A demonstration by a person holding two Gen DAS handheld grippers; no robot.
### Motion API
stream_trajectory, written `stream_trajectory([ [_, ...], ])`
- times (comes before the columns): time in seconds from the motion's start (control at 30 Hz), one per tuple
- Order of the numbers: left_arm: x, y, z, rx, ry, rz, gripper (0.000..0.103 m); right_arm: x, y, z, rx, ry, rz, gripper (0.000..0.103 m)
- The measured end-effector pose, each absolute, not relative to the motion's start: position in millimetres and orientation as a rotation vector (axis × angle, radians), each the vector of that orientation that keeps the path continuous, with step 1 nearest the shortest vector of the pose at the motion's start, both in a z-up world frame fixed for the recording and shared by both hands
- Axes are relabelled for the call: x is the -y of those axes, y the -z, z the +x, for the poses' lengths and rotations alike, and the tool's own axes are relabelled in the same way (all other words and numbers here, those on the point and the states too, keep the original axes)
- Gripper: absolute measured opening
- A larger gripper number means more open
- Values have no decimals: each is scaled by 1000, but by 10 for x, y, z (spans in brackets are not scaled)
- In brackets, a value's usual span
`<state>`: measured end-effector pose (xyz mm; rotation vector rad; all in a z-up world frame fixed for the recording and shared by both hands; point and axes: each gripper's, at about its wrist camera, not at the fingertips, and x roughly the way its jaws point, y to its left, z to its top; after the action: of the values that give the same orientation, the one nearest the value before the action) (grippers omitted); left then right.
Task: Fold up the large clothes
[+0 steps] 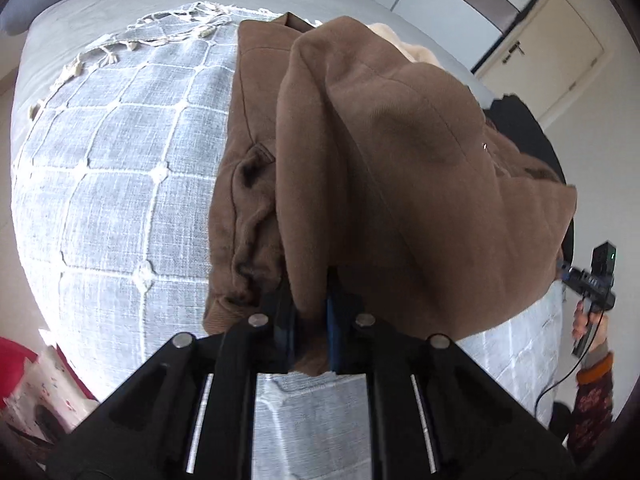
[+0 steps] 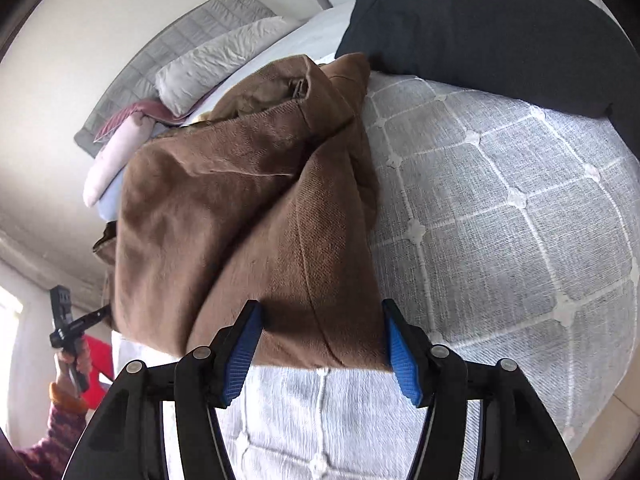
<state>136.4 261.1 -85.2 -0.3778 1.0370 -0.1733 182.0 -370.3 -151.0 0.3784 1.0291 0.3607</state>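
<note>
A large brown coat (image 1: 380, 168) lies bunched on the grey checked bedspread (image 1: 120, 160). My left gripper (image 1: 310, 320) is shut on the coat's near edge, with brown cloth pinched between its fingers and lifted over the rest. In the right wrist view the coat (image 2: 240, 220) lies in folds on the bedspread (image 2: 500, 220). My right gripper (image 2: 322, 344) is open, its blue pads either side of the coat's near hem, not gripping it. The right gripper also shows at the right edge of the left wrist view (image 1: 592, 280), and the left gripper at the left edge of the right wrist view (image 2: 66, 324).
A black garment (image 2: 480, 28) lies on the bed beyond the coat. Pillows (image 2: 216, 56) and a pink bundle (image 2: 116, 152) sit by the grey headboard. A cream cloth (image 1: 404, 46) lies behind the coat. A white door (image 1: 552, 48) stands at the right.
</note>
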Motion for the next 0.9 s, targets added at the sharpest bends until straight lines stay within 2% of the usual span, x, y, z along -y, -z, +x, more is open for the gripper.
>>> stream_trajectory([
  [0.03, -2585, 782, 1347, -1011, 141, -376, 9, 3619, 1453, 1831, -1010, -346, 349, 20],
  [0.1, -2548, 530, 1287, -917, 108, -371, 9, 3453, 1221, 1783, -941, -302, 254, 12],
  [0.23, -2638, 29, 1178, -749, 37, -378, 9, 3374, 682, 1669, -798, -233, 146, 9],
  [0.3, -2735, -12, 1136, -718, -20, -345, 8, 3513, 601, 1660, -783, -191, 154, 7],
  [0.37, -2853, 192, 1178, -768, -24, -363, 9, 3691, 721, 1700, -819, -161, 179, 7],
  [0.5, -2792, 958, 1240, -998, -14, -314, 10, 3717, 1381, 1816, -1024, -138, 169, 7],
  [0.53, -2803, 1010, 1192, -977, -1, -320, 13, 3736, 1501, 1807, -1041, -148, 184, 8],
  [0.63, -2894, 891, 1117, -948, 40, -299, 28, 3868, 1509, 1772, -1019, -182, 241, 14],
  [0.67, -2915, 825, 1120, -953, 44, -276, 32, 3910, 1457, 1767, -1021, -188, 247, 23],
  [0.73, -2957, 648, 1165, -947, 39, -234, 57, 3954, 1312, 1749, -1005, -176, 231, 28],
  [0.77, -2994, 571, 1196, -924, 41, -234, 62, 3973, 1225, 1739, -987, -177, 223, 34],
  [0.8, -3033, 490, 1251, -900, 46, -248, 67, 3987, 1158, 1745, -968, -185, 228, 46],
  [0.87, -3100, 429, 1421, -880, 71, -305, 68, 4007, 1039, 1835, -916, -192, 266, 60],
  [0.9, -3112, 427, 1526, -882, 86, -333, 68, 4014, 998, 1901, -899, -195, 286, 61],
])
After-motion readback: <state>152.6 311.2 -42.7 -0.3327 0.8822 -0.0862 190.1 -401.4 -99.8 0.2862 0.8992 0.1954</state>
